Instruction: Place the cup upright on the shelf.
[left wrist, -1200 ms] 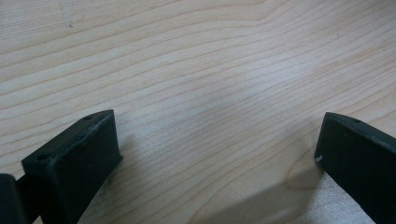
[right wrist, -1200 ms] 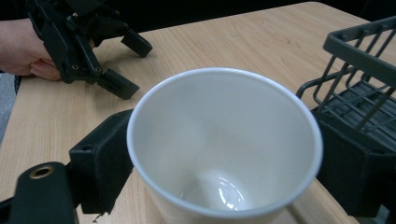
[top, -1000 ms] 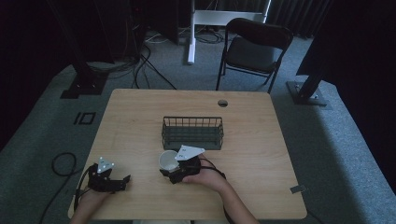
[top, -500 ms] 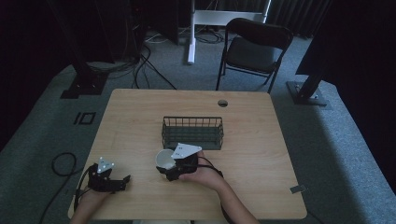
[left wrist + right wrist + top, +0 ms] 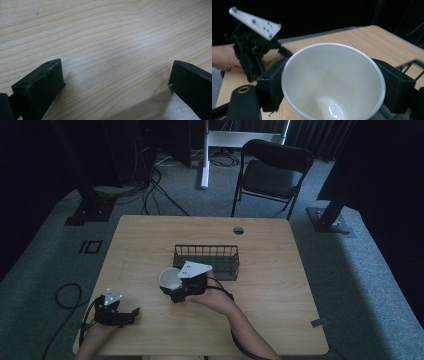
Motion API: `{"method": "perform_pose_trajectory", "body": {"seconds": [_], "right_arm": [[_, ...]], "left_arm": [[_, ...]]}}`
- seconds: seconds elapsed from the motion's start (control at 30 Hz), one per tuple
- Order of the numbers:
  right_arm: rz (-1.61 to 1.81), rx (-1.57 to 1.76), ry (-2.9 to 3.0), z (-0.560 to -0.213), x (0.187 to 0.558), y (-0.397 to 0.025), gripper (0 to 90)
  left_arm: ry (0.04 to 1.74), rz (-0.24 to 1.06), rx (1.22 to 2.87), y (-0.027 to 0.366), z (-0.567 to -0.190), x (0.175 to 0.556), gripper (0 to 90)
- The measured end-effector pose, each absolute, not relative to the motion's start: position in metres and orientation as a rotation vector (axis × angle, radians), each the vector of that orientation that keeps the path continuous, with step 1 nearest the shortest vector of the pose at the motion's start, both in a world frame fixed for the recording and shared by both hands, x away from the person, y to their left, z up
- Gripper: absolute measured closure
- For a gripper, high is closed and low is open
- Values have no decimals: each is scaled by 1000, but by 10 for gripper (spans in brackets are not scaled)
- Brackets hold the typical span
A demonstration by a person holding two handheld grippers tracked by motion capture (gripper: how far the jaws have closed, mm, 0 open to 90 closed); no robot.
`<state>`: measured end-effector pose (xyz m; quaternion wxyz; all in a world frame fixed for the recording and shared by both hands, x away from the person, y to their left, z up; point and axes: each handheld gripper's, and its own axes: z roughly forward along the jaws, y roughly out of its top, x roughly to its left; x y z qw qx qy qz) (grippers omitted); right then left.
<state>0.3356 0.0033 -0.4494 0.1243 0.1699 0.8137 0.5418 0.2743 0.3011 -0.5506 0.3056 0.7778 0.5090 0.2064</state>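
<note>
High view looks down on a light wooden table (image 5: 280,320) where the right gripper (image 5: 172,292), held in the person's right hand (image 5: 212,297), grips a white round cup (image 5: 169,278) near the table's middle, just on the near side of a black wire basket (image 5: 206,261). Whether the cup's base rests on the wood cannot be told. Right gripper view has the cup (image 5: 332,82) between the two black jaws, one pressed against each side of its wall, its open mouth facing the camera and its inside bare. Farther off in that view sits the left gripper (image 5: 253,53) with its grey three-cornered plate. In the high view the left gripper (image 5: 135,311) lies low at the near left corner of the table, well apart from the cup, in the person's left hand (image 5: 97,330). Left gripper view has its jaws spread wide over bare wood (image 5: 105,45), with nothing between them.

A black folding chair (image 5: 272,170) stands beyond the table's far edge.
</note>
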Motion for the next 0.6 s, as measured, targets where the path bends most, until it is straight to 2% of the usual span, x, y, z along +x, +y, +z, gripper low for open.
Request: {"method": "perform_pose_trajectory", "body": {"seconds": [0.37, 0.6], "right_arm": [[1619, 525, 2280, -417, 346, 8, 191], [1615, 598, 2181, -394, 358, -4, 191]], "left_arm": [[1348, 545, 2058, 301, -551, 274, 1], [1349, 545, 2057, 301, -551, 274, 1]]}}
